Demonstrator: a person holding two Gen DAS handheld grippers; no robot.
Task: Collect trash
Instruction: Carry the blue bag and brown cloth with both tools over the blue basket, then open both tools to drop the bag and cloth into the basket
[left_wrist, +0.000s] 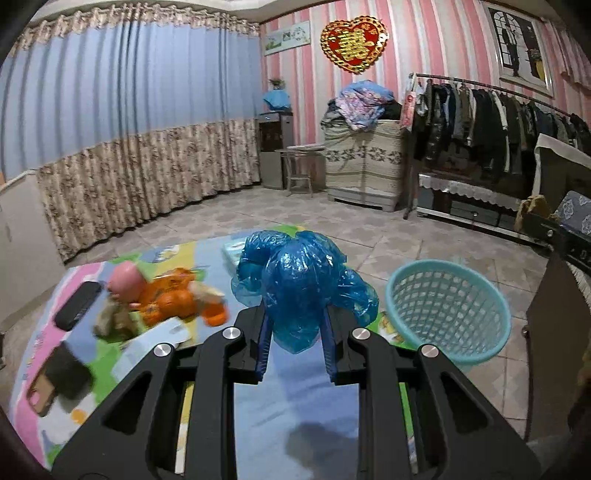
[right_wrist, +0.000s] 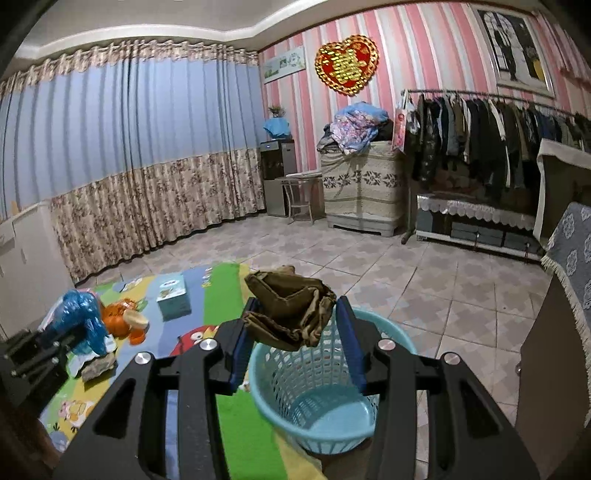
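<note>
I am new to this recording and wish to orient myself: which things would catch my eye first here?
First, the crumpled blue plastic bag, pinched between the left gripper jaws above the colourful play mat. Next, the brown crumpled paper held in the right gripper, just over the turquoise mesh basket, which looks empty. On the pink striped wall behind hangs a red and gold heart ornament.

Crumpled translucent blue plastic bag (left_wrist: 301, 284); crumpled olive-brown paper wad (right_wrist: 291, 312); turquoise lattice-walled plastic basket (right_wrist: 317, 413); multicoloured cartoon-printed play mat (right_wrist: 225, 295); pink-and-white striped wallpaper (right_wrist: 413, 55); blue curtain with floral beige border (left_wrist: 129, 110).
</note>
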